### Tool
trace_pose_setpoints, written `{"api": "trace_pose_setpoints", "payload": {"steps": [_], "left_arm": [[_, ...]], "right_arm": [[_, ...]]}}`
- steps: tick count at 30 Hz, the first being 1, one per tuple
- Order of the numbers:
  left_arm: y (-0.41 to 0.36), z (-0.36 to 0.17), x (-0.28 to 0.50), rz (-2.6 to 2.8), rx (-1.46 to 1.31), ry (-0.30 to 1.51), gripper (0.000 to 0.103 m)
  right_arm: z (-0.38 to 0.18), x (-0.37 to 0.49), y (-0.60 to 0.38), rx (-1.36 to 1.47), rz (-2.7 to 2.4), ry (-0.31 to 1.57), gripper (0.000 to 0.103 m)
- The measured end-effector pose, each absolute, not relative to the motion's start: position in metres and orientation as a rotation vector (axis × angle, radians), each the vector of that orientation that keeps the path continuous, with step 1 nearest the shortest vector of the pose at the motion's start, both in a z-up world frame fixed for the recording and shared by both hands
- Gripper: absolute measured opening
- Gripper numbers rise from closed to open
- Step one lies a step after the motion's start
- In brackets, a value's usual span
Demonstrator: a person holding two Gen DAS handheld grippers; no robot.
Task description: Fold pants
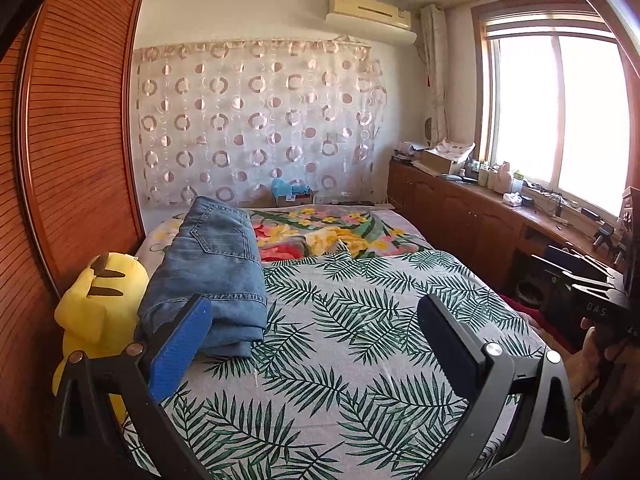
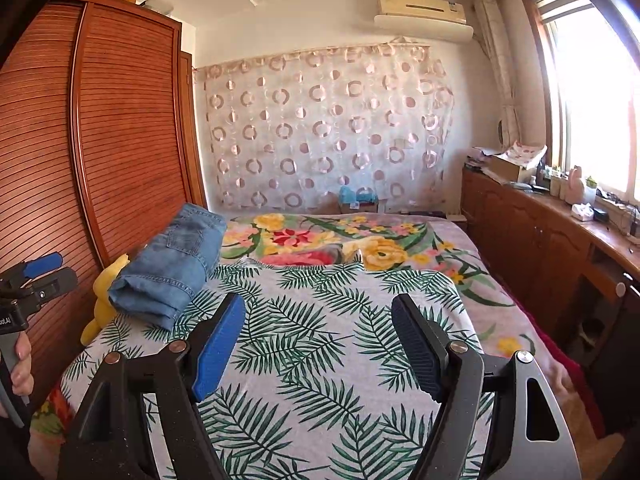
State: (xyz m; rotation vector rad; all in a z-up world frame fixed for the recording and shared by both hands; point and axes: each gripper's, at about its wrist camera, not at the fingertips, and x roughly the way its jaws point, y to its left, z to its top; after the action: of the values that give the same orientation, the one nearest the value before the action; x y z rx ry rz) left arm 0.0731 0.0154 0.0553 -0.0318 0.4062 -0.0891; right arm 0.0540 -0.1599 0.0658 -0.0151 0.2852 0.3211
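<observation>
A pair of blue denim pants [image 1: 208, 276] lies folded into a thick bundle on the left side of the bed [image 1: 360, 320], on the palm-leaf sheet. My left gripper [image 1: 316, 316] is open over the sheet, its blue left finger just in front of the bundle's near edge, nothing between the fingers. In the right wrist view the same pants [image 2: 172, 268] lie further left and away. My right gripper [image 2: 318, 320] is open above the leaf sheet [image 2: 320, 360] and holds nothing. The left gripper [image 2: 40, 276] shows at the left edge, in a hand.
A yellow plush toy [image 1: 100, 300] sits between the pants and the slatted wooden wardrobe [image 1: 72, 160] on the left. A floral blanket [image 1: 320, 236] covers the far half of the bed. A low wooden cabinet [image 1: 480, 216] with clutter runs under the window on the right.
</observation>
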Motion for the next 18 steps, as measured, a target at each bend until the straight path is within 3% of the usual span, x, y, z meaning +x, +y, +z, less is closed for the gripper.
{"api": "trace_pose_setpoints", "payload": {"steps": [18], "left_arm": [[0.009, 0.064, 0.065, -0.092, -0.027, 0.389, 0.102]], "right_arm": [[0.068, 0.057, -0.174, -0.012, 0.334, 0.276, 0.077]]}}
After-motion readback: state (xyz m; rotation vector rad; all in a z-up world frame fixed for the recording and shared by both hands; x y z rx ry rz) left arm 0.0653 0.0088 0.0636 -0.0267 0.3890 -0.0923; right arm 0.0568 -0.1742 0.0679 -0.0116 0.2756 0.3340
